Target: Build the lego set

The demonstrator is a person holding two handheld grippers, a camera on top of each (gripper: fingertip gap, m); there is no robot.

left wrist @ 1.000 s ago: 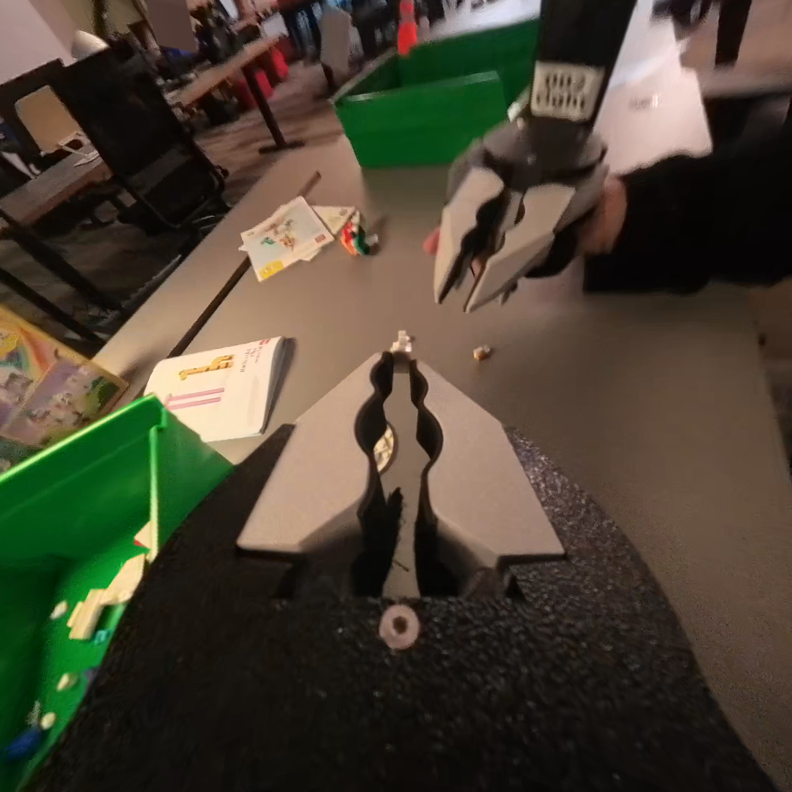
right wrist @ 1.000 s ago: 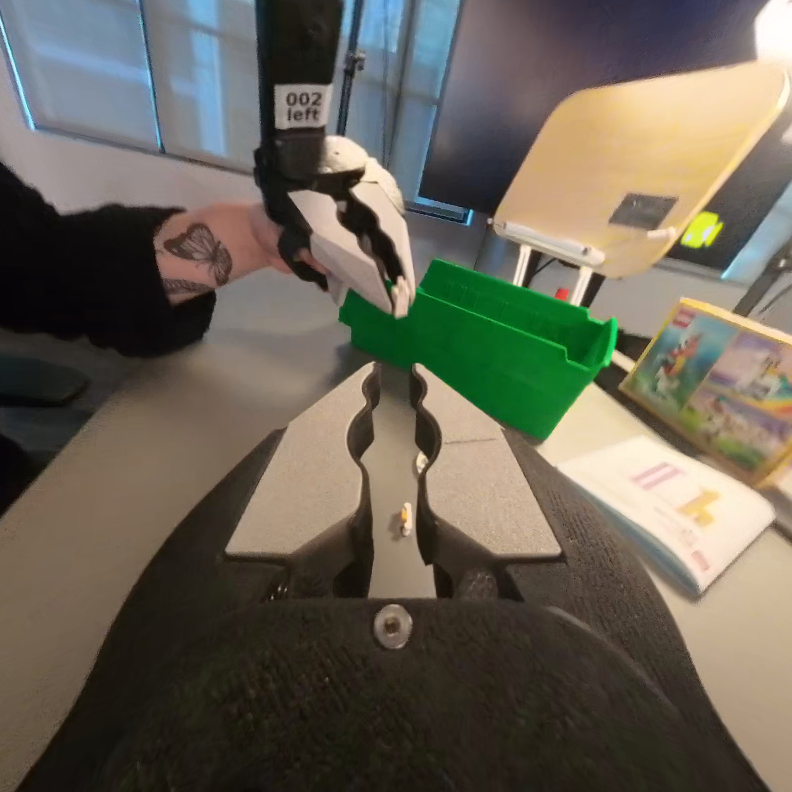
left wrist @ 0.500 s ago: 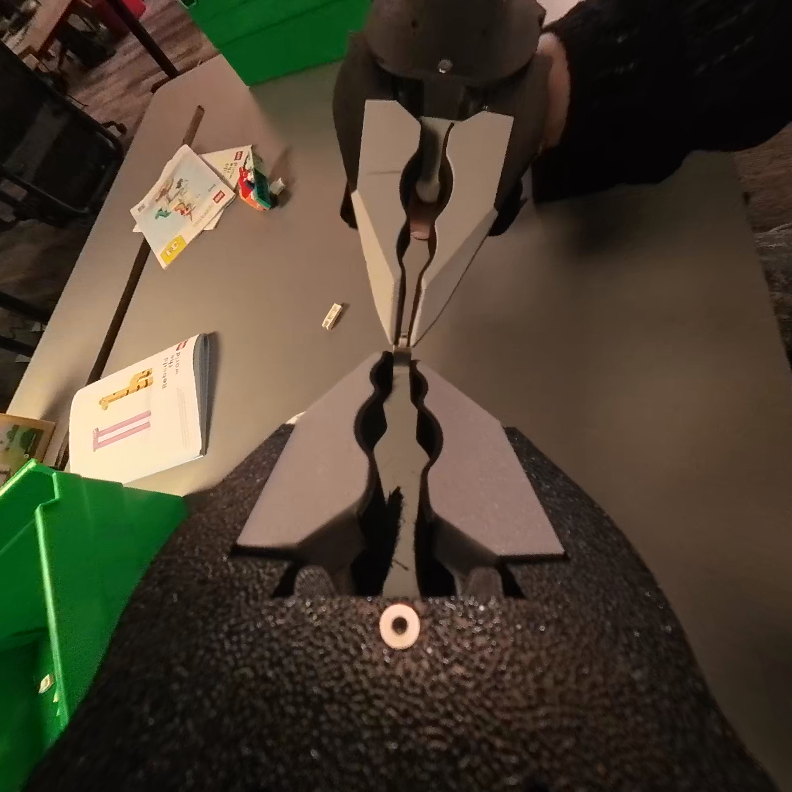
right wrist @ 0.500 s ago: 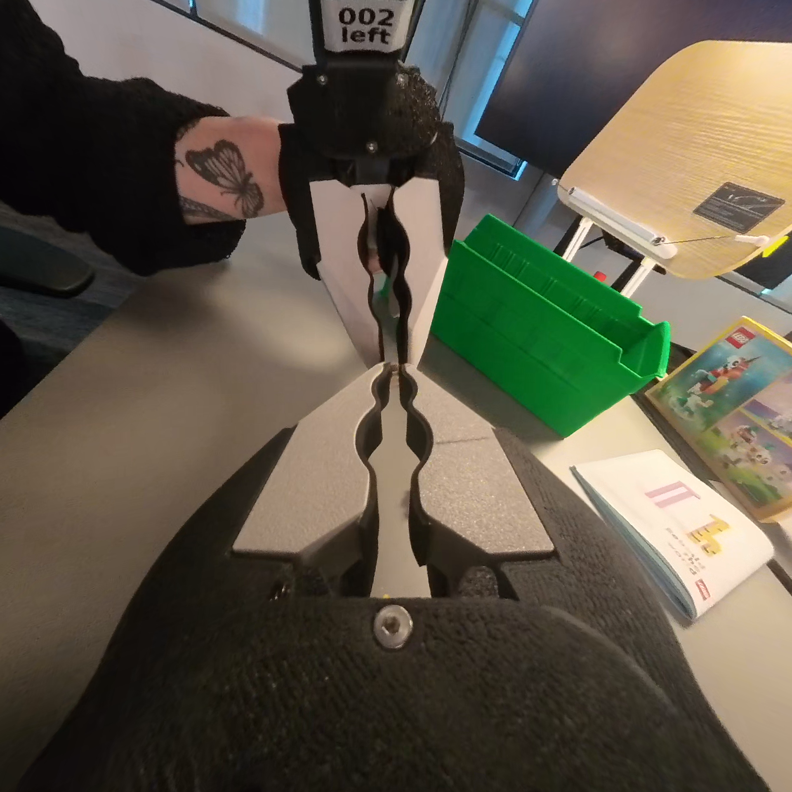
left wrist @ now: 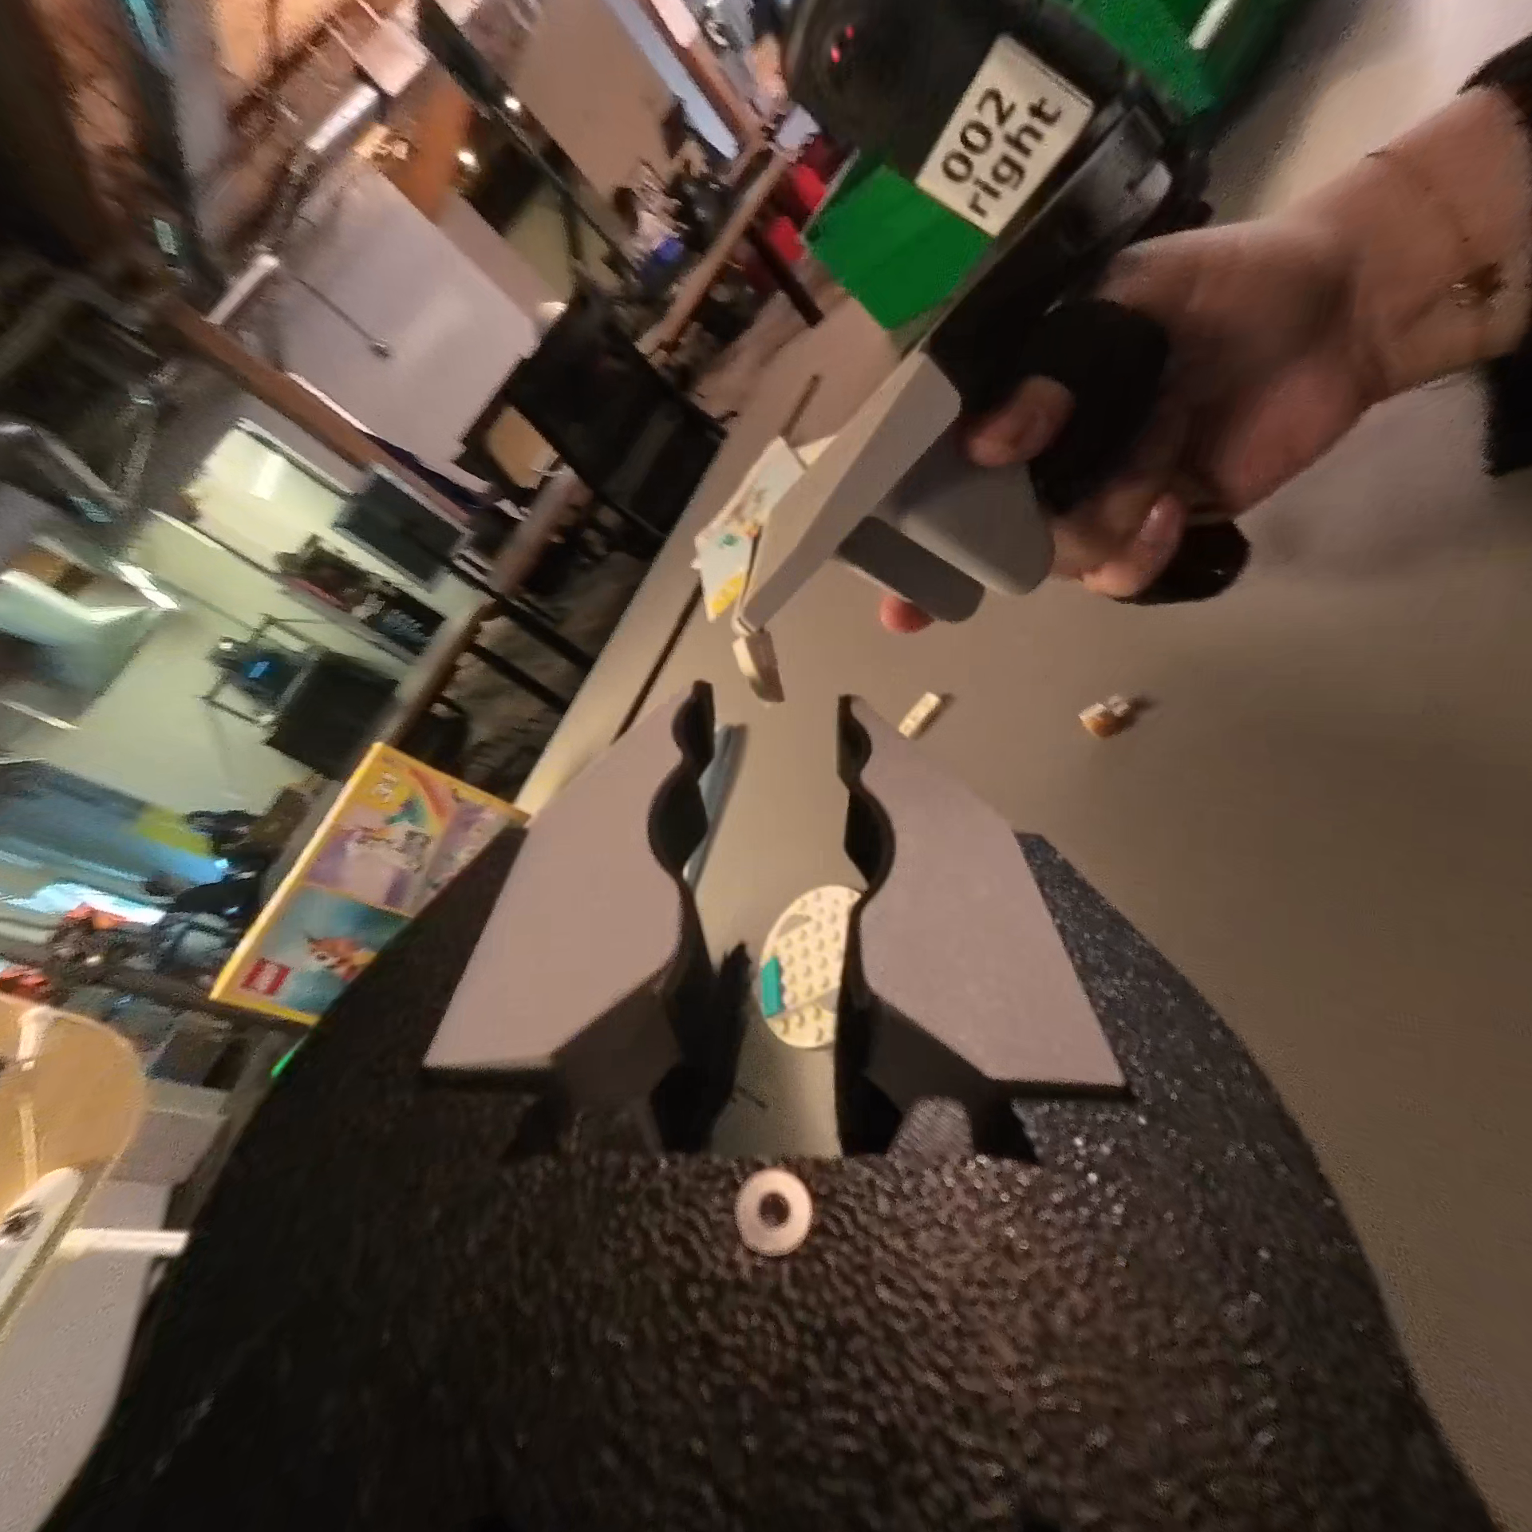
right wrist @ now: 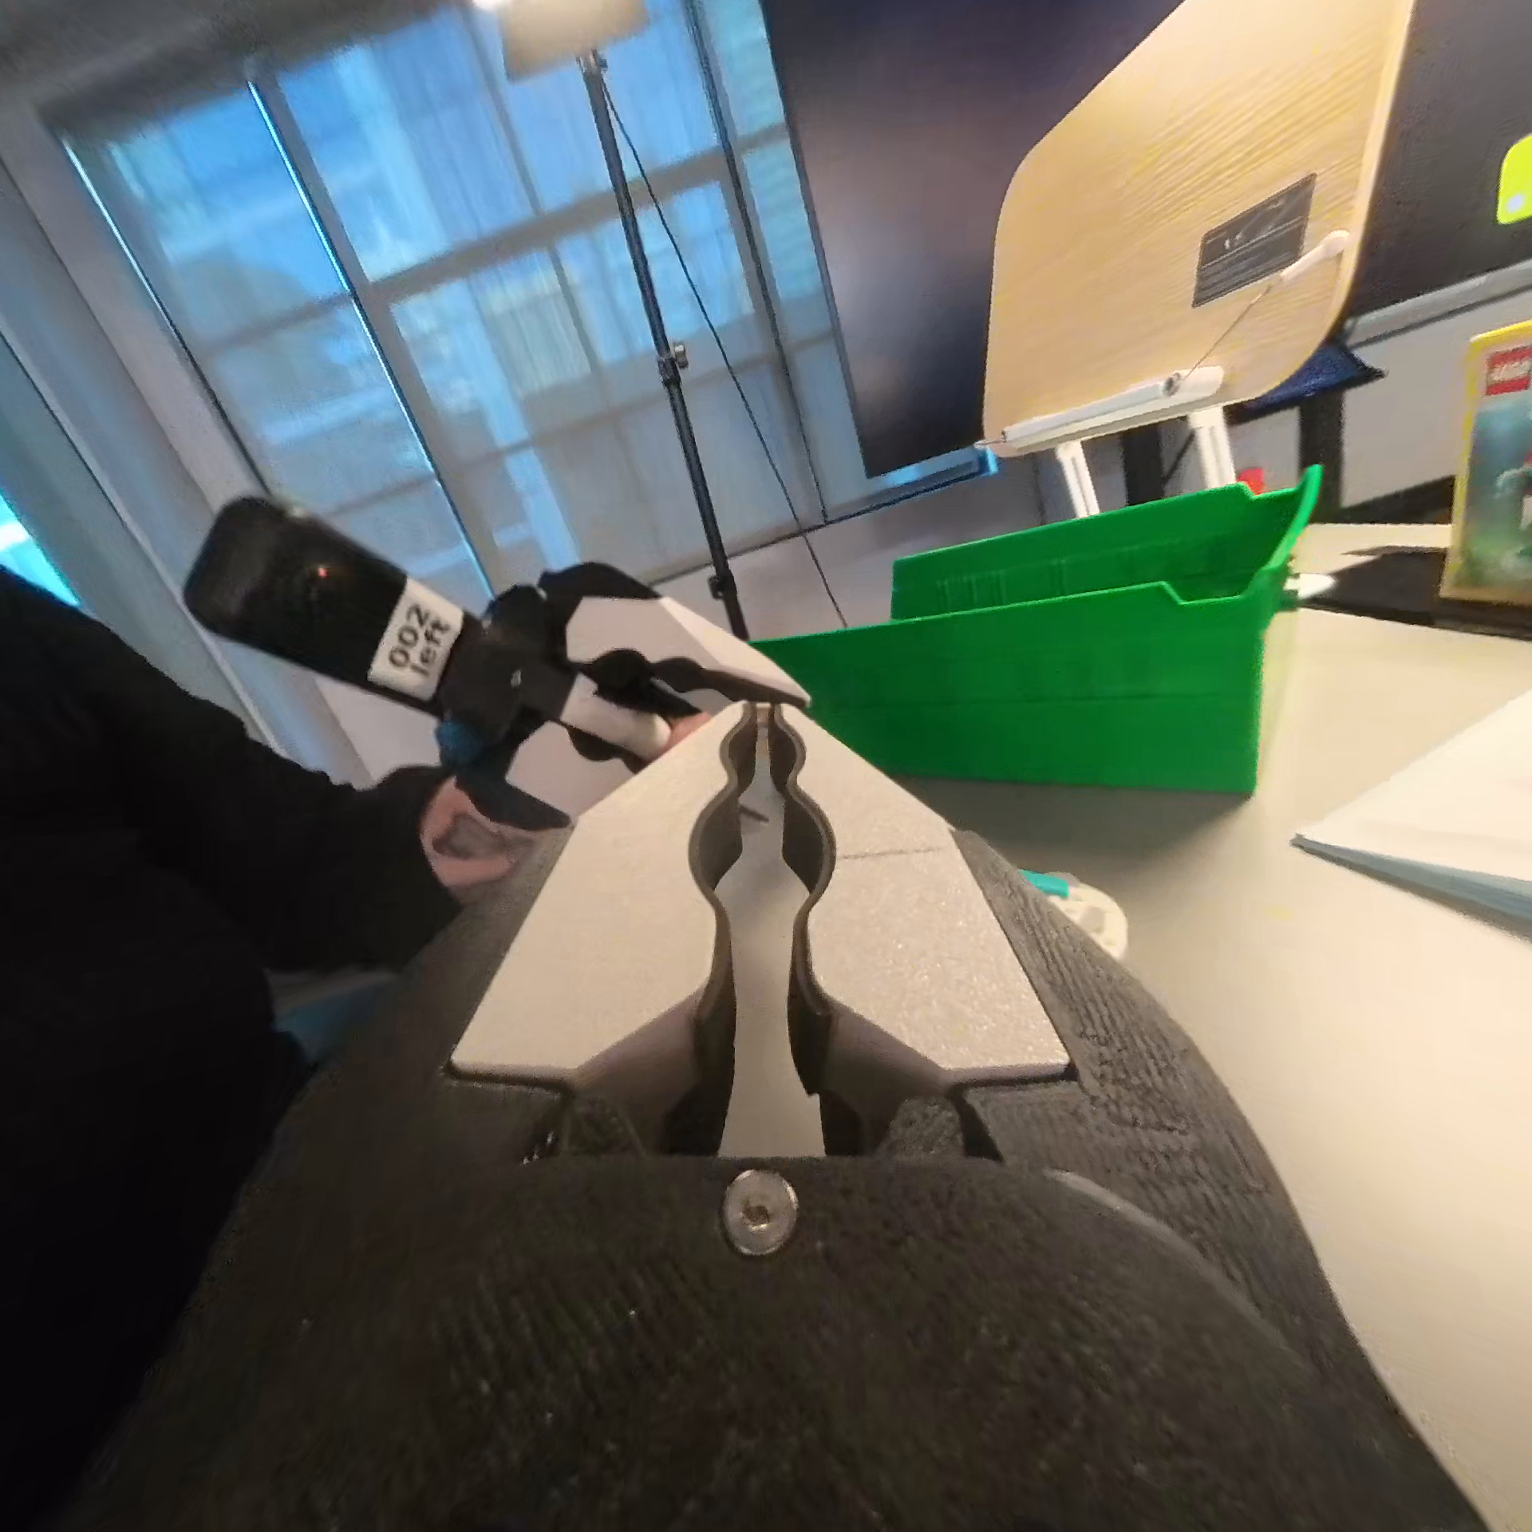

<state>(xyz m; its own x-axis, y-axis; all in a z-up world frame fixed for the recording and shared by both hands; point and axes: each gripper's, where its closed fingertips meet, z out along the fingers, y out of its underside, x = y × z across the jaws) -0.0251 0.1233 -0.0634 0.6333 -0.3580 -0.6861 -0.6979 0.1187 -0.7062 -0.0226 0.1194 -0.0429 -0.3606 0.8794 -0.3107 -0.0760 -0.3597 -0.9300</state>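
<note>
Left gripper: I see my left gripper (left wrist: 775,705) with its fingers standing well apart and bare; the right wrist view also shows it (right wrist: 779,700), tips spread.
Right gripper: my right gripper (right wrist: 758,713) has its tips pinched together on a small cream brick (left wrist: 758,663); from the left wrist view that brick hangs from its fingertips (left wrist: 750,618), above the table.
Brick position: the held brick sits just beyond my open left fingertips, between them in line but touching neither.
Hand: a hand (left wrist: 1293,332) grips the right tool's handle.
Table: the grey table (left wrist: 1243,829) carries a loose cream plate piece (left wrist: 923,713) and a tan piece (left wrist: 1107,715) near the left tips.
Under the left gripper: a round studded plate (left wrist: 808,962) with a teal patch lies on the table.
Surroundings: green bin (right wrist: 1078,688), toy box (left wrist: 365,887), open booklet (right wrist: 1442,821).
</note>
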